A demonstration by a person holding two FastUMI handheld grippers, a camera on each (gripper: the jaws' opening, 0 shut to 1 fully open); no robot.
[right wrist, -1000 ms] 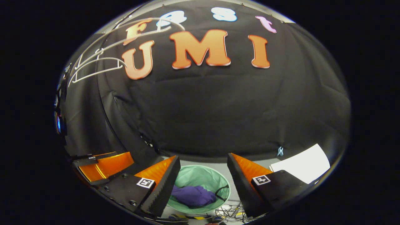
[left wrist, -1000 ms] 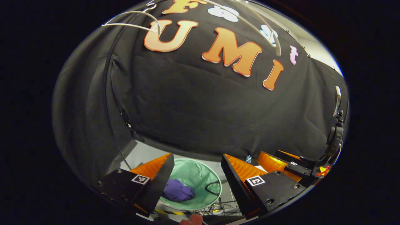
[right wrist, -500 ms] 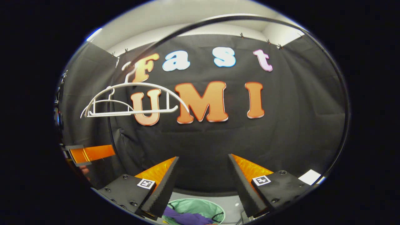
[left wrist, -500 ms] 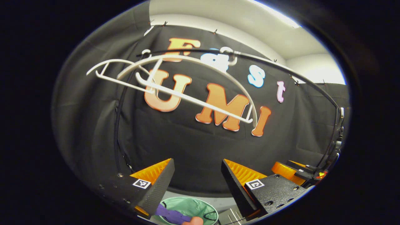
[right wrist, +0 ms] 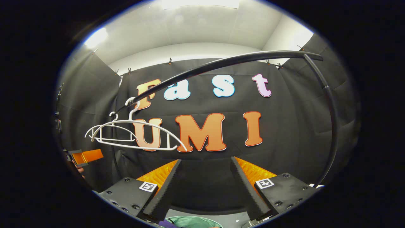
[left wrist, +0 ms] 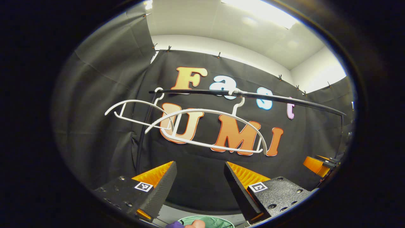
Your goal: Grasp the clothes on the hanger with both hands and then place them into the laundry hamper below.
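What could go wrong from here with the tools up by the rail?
Both tools, left tool and right tool, point up toward two bare white hangers on the black rail, jaws open and empty. Lifting further might bump a hanger and swing it, or knock it off the rail. The green hamper with the purple garment sits just at the picture's bottom edge, so any downward move would be poorly watched.

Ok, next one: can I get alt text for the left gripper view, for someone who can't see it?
Two bare white hangers hang from a black rail against the booth's black cloth wall, with no clothes on them. The left gripper points up at them, fingers apart and empty; the green hamper's rim peeks in at the bottom edge.
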